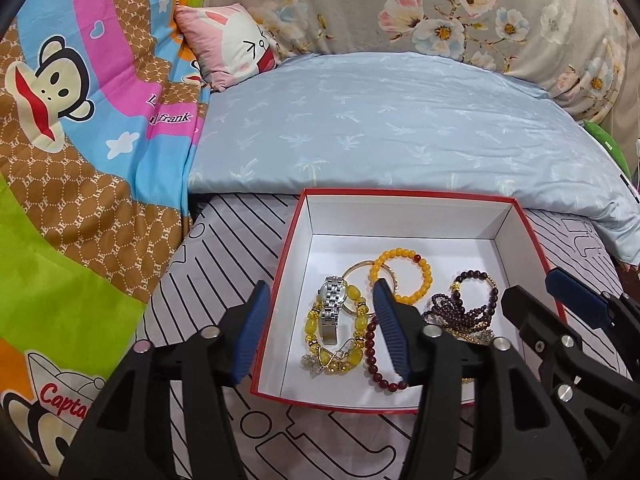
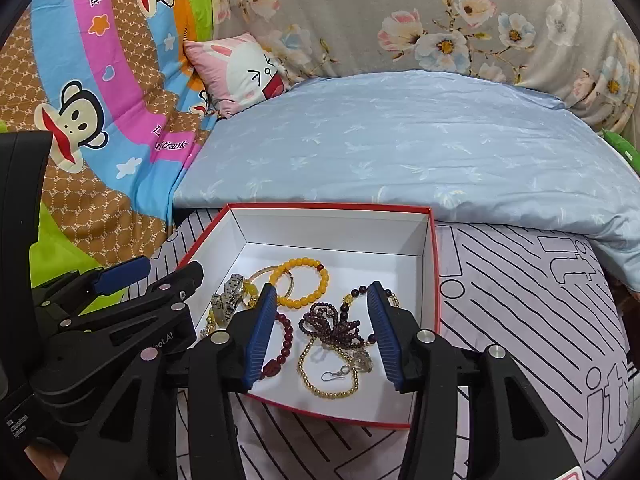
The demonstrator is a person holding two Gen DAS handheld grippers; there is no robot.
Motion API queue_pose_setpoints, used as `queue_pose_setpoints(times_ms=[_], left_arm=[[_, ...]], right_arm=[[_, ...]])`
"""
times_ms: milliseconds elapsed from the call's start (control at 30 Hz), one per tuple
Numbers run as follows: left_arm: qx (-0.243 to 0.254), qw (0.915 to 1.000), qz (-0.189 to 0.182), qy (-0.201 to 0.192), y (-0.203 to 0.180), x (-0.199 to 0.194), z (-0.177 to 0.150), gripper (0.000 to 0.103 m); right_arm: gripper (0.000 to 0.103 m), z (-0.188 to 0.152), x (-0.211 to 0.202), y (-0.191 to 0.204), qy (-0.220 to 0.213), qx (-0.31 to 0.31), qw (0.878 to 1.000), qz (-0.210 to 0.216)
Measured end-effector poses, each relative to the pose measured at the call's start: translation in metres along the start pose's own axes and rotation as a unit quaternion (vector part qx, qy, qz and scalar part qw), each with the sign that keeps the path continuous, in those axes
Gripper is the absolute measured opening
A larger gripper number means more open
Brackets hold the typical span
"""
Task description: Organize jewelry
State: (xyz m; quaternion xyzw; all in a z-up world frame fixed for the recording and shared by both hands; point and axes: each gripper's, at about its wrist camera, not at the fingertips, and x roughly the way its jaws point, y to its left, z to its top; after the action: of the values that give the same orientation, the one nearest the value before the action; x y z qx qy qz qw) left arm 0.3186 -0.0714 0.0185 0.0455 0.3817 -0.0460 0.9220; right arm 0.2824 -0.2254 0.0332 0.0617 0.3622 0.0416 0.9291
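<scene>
A white box with a red rim (image 1: 408, 196) (image 2: 332, 206) lies on the bed and holds the jewelry. Inside are a silver watch (image 1: 332, 308) (image 2: 226, 300), a chunky yellow bracelet (image 1: 358, 322), an orange bead bracelet (image 1: 426, 272) (image 2: 298, 302), a thin gold bangle (image 1: 352, 270), a dark red bead bracelet (image 1: 370, 352) (image 2: 286, 332), a purple bead bundle (image 1: 460, 312) (image 2: 332, 324) and a gold bead chain (image 2: 320, 390). My left gripper (image 1: 320, 286) (image 2: 172, 266) hovers open over the box's left side, above the watch. My right gripper (image 2: 322, 288) (image 1: 532, 284) hovers open over the purple beads, gripping nothing.
The box rests on a white sheet with black line print (image 1: 224, 232) (image 2: 520, 280). Behind it lies a folded pale blue quilt (image 1: 400, 120), then a pink cartoon pillow (image 1: 228, 40) and a grey floral cover (image 1: 440, 4). A colourful monkey-print blanket (image 1: 80, 120) is piled on the left.
</scene>
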Motion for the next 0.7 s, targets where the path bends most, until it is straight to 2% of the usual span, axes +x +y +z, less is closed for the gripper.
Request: queue_pose_setpoints(times_ms=[133, 300, 533, 700], left_arm=[[-0.001, 1.0000, -0.006, -0.001, -0.001, -0.008, -0.001, 0.054], [-0.001, 0.9999, -0.012, -0.005, -0.003, -0.022, -0.005, 0.054], [-0.001, 0.9999, -0.013, -0.005, -0.003, -0.034, -0.011, 0.055], [-0.004, 0.9999, -0.005, -0.009, -0.001, -0.041, -0.016, 0.068]], right_arm=[[0.050, -0.003, -0.010, -0.001, -0.005, 0.000, 1.000, -0.005], [0.057, -0.008, -0.026, -0.002, -0.012, 0.002, 1.000, -0.018], [0.060, -0.013, -0.041, -0.002, -0.014, 0.003, 1.000, -0.026], [0.064, -0.019, -0.050, -0.002, -0.017, 0.007, 0.999, -0.037]])
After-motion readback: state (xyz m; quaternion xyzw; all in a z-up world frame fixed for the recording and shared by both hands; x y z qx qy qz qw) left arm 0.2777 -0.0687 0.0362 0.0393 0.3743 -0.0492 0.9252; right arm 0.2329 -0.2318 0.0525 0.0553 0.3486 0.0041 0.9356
